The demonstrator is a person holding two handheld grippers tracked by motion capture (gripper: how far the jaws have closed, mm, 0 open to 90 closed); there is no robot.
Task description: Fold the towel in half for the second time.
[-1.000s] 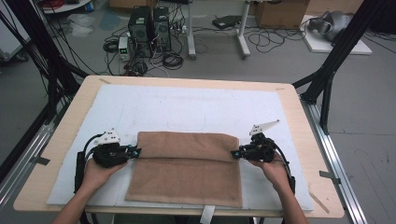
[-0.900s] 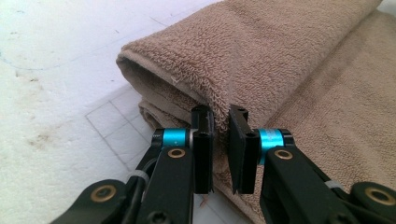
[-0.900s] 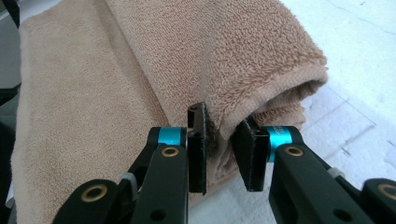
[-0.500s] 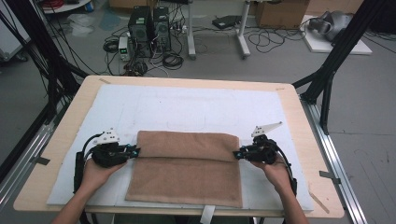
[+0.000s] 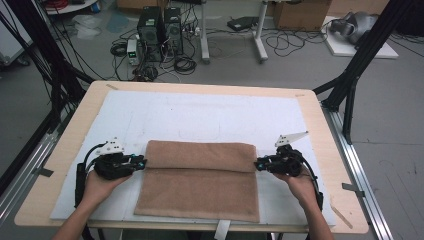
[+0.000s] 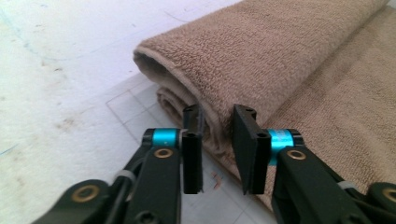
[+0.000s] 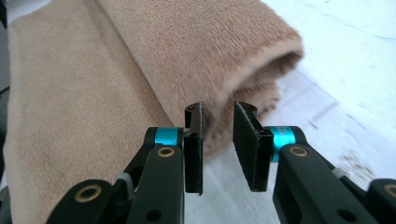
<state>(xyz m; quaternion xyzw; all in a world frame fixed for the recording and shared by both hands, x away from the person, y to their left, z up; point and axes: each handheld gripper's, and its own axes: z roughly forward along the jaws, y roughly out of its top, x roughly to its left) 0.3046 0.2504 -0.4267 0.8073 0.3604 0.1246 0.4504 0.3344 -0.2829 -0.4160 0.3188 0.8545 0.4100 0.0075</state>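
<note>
A brown towel [image 5: 200, 190] lies on the white mat [image 5: 200, 115], its far part folded over toward me into a thick band [image 5: 200, 156]. My left gripper [image 5: 142, 162] is at the left end of that fold, and its open jaws [image 6: 217, 116] sit just short of the rolled edge of the towel [image 6: 280, 56]. My right gripper [image 5: 258, 164] is at the right end. It is open too [image 7: 218, 112], and the curled end of the towel [image 7: 187, 46] lies right beyond its tips. Neither gripper pinches any cloth.
The mat covers most of a wooden table [image 5: 65, 150]. A strip of tape [image 5: 221, 230] hangs at the front edge. Black frame legs [image 5: 360, 65] stand at both sides. Computers [image 5: 160, 30] and cables sit on the floor beyond the far edge.
</note>
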